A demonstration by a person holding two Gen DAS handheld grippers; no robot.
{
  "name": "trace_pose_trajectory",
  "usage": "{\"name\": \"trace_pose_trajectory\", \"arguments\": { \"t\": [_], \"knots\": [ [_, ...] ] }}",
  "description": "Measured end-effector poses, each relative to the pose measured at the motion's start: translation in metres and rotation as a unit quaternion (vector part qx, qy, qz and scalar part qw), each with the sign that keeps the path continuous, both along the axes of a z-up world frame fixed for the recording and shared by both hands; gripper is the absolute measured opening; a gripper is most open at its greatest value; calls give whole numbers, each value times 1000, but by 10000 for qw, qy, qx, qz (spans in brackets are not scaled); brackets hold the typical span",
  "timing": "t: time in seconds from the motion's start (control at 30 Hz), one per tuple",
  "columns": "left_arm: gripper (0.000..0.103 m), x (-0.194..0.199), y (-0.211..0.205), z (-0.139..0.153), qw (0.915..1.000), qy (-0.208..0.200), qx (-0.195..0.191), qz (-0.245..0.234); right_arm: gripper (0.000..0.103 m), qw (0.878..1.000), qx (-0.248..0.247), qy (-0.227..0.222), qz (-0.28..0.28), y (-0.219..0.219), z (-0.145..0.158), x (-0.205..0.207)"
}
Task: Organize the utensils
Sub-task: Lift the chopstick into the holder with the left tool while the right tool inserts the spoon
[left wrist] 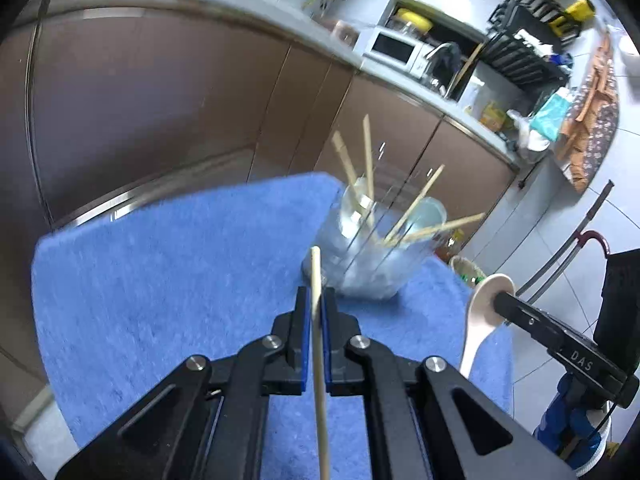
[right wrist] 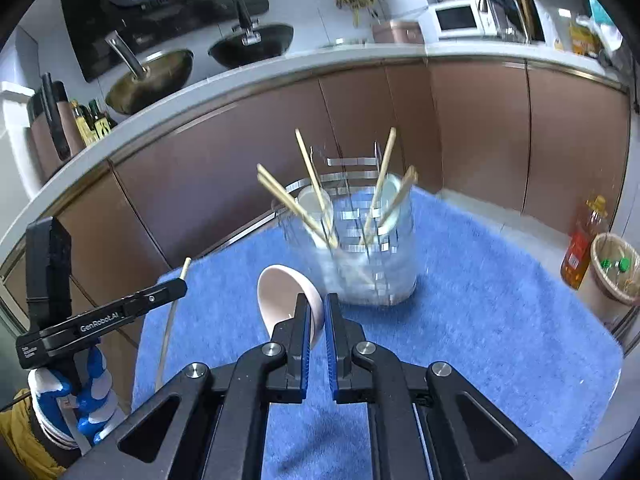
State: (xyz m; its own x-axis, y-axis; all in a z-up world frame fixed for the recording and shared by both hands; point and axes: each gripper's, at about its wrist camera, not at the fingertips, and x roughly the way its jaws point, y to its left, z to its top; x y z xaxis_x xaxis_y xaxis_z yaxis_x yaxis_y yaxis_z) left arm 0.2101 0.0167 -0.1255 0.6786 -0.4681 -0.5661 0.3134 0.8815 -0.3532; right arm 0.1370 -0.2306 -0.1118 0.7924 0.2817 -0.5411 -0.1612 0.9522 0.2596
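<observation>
A clear utensil holder (left wrist: 370,256) (right wrist: 362,248) stands on the blue mat (left wrist: 160,280) (right wrist: 500,320) with several wooden chopsticks (left wrist: 368,160) (right wrist: 308,168) leaning in it. My left gripper (left wrist: 317,300) is shut on a single wooden chopstick (left wrist: 318,320), held upright just short of the holder. It also shows in the right wrist view (right wrist: 183,283), at the left. My right gripper (right wrist: 316,310) is shut on the rim of a pale pink spoon (right wrist: 286,292), held above the mat in front of the holder. The spoon (left wrist: 480,320) hangs handle-down in the left wrist view.
Brown cabinets (right wrist: 400,120) and a counter run behind the mat. Two woks (right wrist: 160,72) sit on the stove. A microwave (left wrist: 396,50), faucet and dish rack (left wrist: 524,48) stand on the counter. An oil bottle (right wrist: 580,248) and a waste bin (right wrist: 616,272) stand on the floor at right.
</observation>
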Motion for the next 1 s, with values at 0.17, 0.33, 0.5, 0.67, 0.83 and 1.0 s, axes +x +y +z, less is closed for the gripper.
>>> {"name": "trace_pose_trajectory", "arguments": {
  "t": [0.17, 0.33, 0.5, 0.67, 0.83, 1.0],
  "knots": [
    [4, 5, 1, 42, 9982, -541, -238, 77, 7, 9984, -73, -559, -71, 0, 34, 2],
    [4, 28, -12, 88, 9919, -1037, -712, 146, 7, 9920, -129, -1228, -247, -5, 73, 19],
    [4, 65, -33, 126, 9816, -1431, -1174, 474, 7, 9827, -366, -1704, -620, -10, 90, 52],
    [4, 104, -67, 135, 9681, -1858, -1235, 1136, 7, 9738, -663, -1903, -1053, -14, 81, 85],
    [4, 132, -97, 116, 9547, -2155, -1004, 1789, 7, 9708, -867, -1863, -1239, -14, 54, 110],
    [4, 145, -112, 70, 9486, -2251, -752, 2092, 7, 9699, -1075, -1783, -1267, -7, 23, 116]
  ]
}}
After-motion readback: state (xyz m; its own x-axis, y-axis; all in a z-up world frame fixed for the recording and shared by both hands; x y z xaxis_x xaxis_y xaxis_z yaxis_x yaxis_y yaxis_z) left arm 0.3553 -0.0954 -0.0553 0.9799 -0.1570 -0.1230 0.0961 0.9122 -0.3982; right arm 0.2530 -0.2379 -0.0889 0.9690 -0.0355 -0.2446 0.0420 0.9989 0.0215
